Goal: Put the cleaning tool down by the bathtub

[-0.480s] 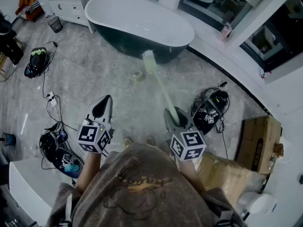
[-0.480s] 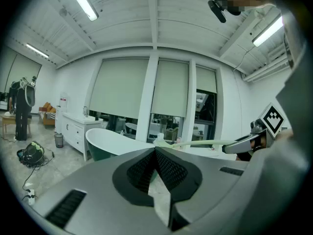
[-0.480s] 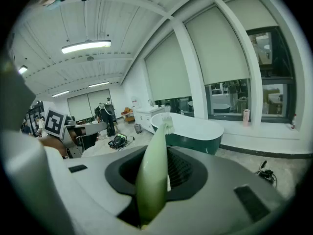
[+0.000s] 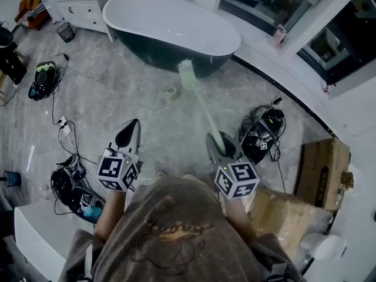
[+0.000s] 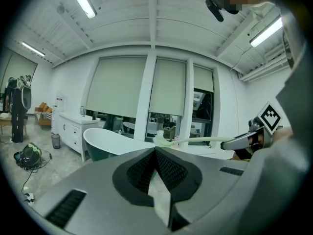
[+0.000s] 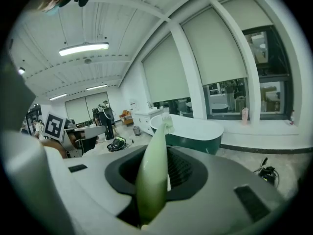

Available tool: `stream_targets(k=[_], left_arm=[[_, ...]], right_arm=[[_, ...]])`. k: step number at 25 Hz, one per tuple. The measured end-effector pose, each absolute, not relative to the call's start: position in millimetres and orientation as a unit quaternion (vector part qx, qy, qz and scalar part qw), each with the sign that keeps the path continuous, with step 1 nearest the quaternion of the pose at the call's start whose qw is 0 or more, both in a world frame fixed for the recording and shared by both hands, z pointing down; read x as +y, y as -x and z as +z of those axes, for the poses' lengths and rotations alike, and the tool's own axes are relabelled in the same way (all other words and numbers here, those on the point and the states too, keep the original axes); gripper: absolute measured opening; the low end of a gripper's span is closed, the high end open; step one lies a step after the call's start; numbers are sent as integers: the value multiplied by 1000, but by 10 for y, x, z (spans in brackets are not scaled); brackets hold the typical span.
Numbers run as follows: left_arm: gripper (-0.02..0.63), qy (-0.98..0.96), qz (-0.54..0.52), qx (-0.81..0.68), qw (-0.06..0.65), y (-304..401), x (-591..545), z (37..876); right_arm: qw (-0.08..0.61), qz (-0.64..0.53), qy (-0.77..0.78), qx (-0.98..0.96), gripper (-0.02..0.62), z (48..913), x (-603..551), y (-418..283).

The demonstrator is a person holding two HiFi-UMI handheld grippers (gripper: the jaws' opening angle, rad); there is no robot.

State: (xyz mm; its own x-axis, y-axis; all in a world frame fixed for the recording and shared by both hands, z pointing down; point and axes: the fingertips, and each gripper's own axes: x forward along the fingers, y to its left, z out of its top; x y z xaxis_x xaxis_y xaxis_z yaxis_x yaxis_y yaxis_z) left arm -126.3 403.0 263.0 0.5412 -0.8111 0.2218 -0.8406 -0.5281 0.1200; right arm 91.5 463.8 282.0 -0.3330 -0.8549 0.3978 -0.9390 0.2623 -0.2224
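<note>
A pale green long-handled brush points from my right gripper toward the bathtub, which is white inside and dark green outside. The brush head hangs in the air in front of the tub's near side. In the right gripper view the handle runs out between the jaws of my right gripper, which is shut on it, with the tub beyond. My left gripper hovers over the floor, shut and empty, its tips meeting. The tub lies ahead of it.
A small round object sits on the floor near the tub. Cables and gear lie at the right, the far left and the near left. A cardboard box stands at the right, a white cabinet beside the tub.
The view has shifted slightly. The right gripper has edged to the right with the brush still in it. The left gripper has barely moved.
</note>
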Motion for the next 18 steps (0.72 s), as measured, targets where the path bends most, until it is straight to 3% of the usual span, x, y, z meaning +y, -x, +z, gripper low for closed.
stream_targets(k=[18], left_arm=[[0, -878, 82, -458, 111, 1388, 3270, 2930]], right_arm=[[79, 211, -573, -788, 103, 3022, 3896, -758]])
